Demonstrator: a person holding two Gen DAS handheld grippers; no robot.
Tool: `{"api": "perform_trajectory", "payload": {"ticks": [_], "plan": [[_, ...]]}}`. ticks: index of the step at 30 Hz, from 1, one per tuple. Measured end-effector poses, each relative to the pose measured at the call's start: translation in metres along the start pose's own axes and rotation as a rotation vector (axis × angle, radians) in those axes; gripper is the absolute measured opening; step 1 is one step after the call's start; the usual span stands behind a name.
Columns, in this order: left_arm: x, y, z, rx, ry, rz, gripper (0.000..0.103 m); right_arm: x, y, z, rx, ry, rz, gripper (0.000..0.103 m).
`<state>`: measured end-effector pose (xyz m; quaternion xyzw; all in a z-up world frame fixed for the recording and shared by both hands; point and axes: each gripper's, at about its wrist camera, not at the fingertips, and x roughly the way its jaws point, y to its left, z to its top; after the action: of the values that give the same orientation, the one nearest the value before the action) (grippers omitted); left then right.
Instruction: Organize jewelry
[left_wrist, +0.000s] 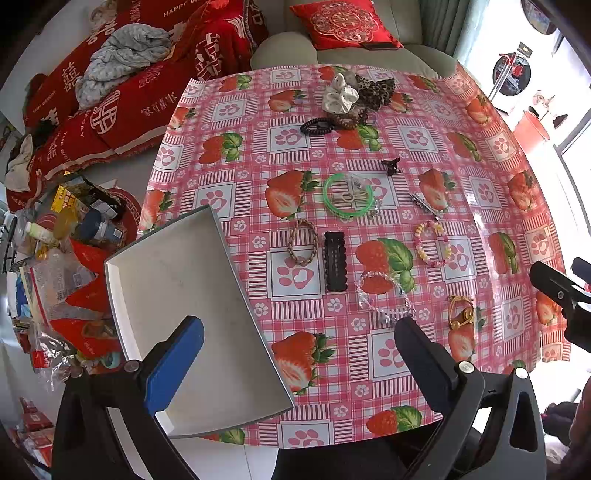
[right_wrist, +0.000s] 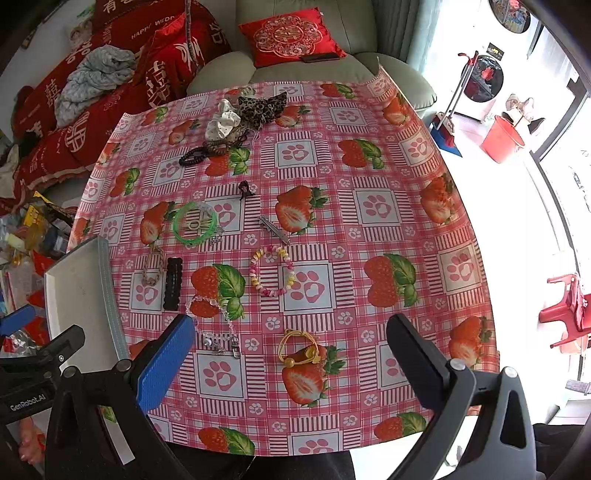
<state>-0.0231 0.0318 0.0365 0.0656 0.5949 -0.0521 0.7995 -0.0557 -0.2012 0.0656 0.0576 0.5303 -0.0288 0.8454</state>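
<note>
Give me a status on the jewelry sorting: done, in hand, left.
Done: nothing visible; the white tray at the table's left edge holds no pieces.

In hand: nothing; the left tool and right tool are both open above the table.

Left: everything, including the green bangle, black hair clip, pastel bead bracelet, yellow cord bracelet and the scrunchies at the far side.
</note>
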Motion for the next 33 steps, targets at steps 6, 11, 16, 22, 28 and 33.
{"api": "perform_trajectory", "payload": {"ticks": [6,11,16,22,28,33], "plan": [[0.001,-0.002,-0.003,-0.007,0.002,0.001,0.103,-0.001,0.001,-0.001,0.001,0.0,0.0,0.103],[0.002,0.0,-0.008,-0.008,0.003,0.0,0.103,-0.001,0.002,-0.002,-0.001,-0.001,0.0,0.103],[0.002,0.0,-0.008,-0.008,0.003,-0.001,0.103,-0.003,0.003,-0.003,-0.002,-0.004,0.001,0.103],[0.002,-0.001,-0.009,-0.009,0.004,0.0,0.103,-0.002,0.004,-0.002,0.0,-0.003,0.002,0.103],[0.002,0.001,-0.008,-0.009,0.006,-0.001,0.103,-0.002,0.006,-0.002,-0.002,-0.004,-0.001,0.103],[0.003,0.003,-0.009,-0.009,0.007,-0.001,0.103,-0.002,0.01,0.0,-0.008,-0.002,-0.005,0.103]]}}
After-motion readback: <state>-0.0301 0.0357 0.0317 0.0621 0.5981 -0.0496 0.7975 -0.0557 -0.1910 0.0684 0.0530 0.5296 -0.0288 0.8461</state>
